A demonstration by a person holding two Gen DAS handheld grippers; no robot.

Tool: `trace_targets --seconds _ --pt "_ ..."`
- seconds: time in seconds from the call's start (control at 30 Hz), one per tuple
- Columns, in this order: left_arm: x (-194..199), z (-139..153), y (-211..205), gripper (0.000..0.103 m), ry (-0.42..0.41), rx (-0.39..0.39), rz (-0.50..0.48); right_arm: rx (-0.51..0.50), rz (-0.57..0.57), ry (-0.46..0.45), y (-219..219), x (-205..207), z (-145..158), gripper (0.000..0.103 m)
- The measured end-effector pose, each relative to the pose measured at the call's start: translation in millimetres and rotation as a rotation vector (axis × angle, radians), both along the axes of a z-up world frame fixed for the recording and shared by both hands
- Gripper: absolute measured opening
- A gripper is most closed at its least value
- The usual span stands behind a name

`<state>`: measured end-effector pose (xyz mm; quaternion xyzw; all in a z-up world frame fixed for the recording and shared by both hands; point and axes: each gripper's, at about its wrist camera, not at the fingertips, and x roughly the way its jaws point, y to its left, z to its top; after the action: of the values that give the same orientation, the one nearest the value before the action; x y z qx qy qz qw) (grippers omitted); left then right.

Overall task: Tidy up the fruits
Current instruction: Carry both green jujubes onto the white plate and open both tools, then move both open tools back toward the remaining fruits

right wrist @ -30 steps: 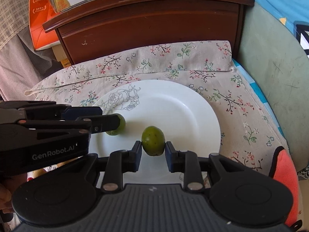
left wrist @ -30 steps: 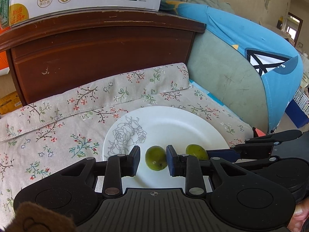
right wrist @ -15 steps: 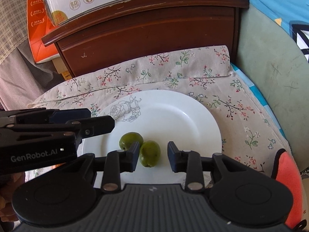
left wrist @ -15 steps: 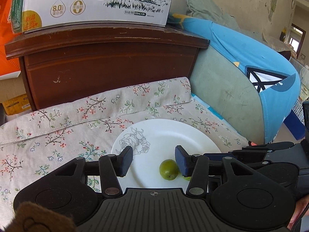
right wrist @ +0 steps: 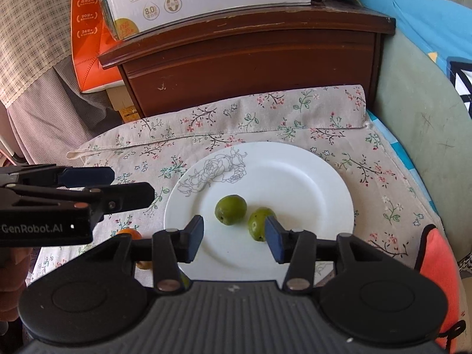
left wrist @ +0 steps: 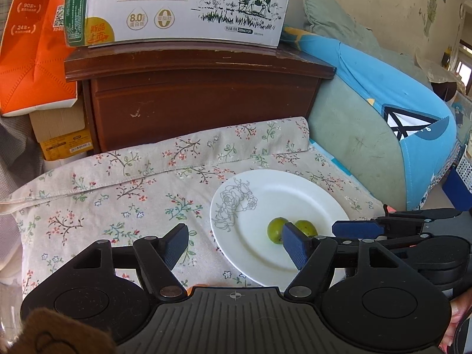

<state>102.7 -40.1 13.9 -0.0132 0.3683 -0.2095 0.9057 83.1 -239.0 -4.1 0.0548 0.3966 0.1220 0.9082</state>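
Note:
Two green fruits lie side by side on a white plate (right wrist: 295,177) with a grey rose print: the left fruit (right wrist: 230,209) and the right fruit (right wrist: 259,224). They also show in the left wrist view, left fruit (left wrist: 275,230) and right fruit (left wrist: 306,228), on the plate (left wrist: 280,194). My right gripper (right wrist: 234,237) is open and empty, just short of the fruits. My left gripper (left wrist: 236,243) is open and empty, over the plate's left rim. An orange fruit (right wrist: 129,233) lies on the cloth left of the plate, partly hidden.
A floral cloth (left wrist: 118,194) covers the surface. Behind it stands a brown wooden cabinet (left wrist: 203,100) with a milk carton box (left wrist: 183,6) on top. An orange box (left wrist: 32,53) is at the left. A green and blue cushion (left wrist: 383,112) is at the right.
Both grippers have opened wide, let go of the two green fruits on the plate, and drawn back; the left gripper has shifted left.

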Motion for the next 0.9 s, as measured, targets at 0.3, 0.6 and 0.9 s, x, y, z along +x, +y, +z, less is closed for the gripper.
trace_targets --seconds 0.3,0.6,0.9 --pt "-33.1 -8.9 22.1 0.07 0.025 0.034 0.012 -0.018 0.061 0.025 14.2 -29.8 -2.0 0.047" --pt "-61.7 -17.9 36.5 0.07 0.043 0.063 0.046 -0.005 0.104 0.043 31.0 -64.5 -6.4 0.047" --pt "-78.9 -30.4 57.6 0.07 0.08 0.074 0.109 -0.021 0.099 0.053 38.4 -89.0 -14.6 0.047"
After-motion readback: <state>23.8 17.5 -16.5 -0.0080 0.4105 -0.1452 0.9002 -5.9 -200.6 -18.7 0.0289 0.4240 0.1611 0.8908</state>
